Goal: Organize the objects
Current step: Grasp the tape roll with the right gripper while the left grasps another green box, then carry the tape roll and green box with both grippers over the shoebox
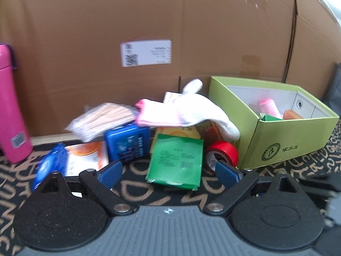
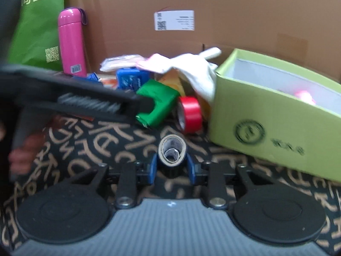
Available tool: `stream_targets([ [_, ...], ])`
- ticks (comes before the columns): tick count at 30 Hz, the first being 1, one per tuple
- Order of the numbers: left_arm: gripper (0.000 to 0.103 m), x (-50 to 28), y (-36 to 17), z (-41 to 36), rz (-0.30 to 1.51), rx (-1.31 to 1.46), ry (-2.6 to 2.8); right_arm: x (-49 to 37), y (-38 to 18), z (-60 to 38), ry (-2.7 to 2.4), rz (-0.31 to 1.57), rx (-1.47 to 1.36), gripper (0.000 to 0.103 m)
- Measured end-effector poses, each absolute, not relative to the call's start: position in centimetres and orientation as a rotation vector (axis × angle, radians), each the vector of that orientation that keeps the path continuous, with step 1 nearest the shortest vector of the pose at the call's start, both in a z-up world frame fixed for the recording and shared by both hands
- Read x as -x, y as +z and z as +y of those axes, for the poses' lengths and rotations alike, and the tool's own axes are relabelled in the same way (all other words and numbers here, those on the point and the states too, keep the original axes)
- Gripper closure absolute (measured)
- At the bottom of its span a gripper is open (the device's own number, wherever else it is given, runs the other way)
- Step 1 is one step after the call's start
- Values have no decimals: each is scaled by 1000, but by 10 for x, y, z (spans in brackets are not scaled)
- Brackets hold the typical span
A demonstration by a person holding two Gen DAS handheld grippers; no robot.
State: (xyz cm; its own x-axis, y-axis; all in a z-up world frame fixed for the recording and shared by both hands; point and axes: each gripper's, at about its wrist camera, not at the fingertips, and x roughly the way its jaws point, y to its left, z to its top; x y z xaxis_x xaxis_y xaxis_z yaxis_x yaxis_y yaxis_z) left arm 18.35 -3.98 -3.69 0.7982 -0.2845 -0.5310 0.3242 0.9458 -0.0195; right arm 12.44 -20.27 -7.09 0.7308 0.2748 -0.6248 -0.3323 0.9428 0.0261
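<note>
Blue-padded right gripper (image 2: 172, 166) is clamped on a small dark roll with a tan paper core (image 2: 172, 150), end-on to my camera, held just above the black mat with tan lettering (image 2: 110, 145). My left gripper (image 1: 168, 173) stands spread wide with nothing between its pads, low over the same mat, just short of the flat green packet (image 1: 177, 160). From the right wrist view the left gripper's black body crosses the left side and reaches up to that green packet (image 2: 157, 104).

Just past it, the clutter pile: red tape roll (image 1: 222, 154) on edge beside the packet, touching the lime-green open cardboard box (image 1: 287, 143). White-and-pink sock (image 1: 187, 113) drapes over yellow and orange packets and against the box wall. Blue plastic case (image 1: 127, 145), orange-white sachet (image 1: 87, 157), blue foil pouch (image 1: 50, 166) and clear bag of wooden sticks (image 1: 102, 121) lie left of the packet. Inside the box: pink roll (image 1: 269, 107), other items unclear.

Pink metal flask (image 1: 11, 106) stands upright far left. Brown corrugated carton wall (image 1: 85, 32) with white label (image 1: 146, 53) backs everything.
</note>
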Motion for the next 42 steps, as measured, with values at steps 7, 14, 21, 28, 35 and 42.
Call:
stream_targets([
  [7,36,-212,-58,-52,653,-82,-350,-111,-66,-217,322,678,86,74],
  [14,37,-175,-55,-45,670,-97,-385,-114,-65,-216,315,665,78,67],
  [21,30,-161,-48,-50,601,-119,-334,-114,-66,-216,308,660,72,66],
  [28,38,-170,-56,-51,646,-108,-352,-109,-62,-221,311,664,64,73],
  [35,38,-153,-39,-48,631,-65,-390,-93,-43,-233,302,627,48,74],
  [42,38,-137,22,-83,488,-35,-529,-79,7,-273,231,505,48,74],
])
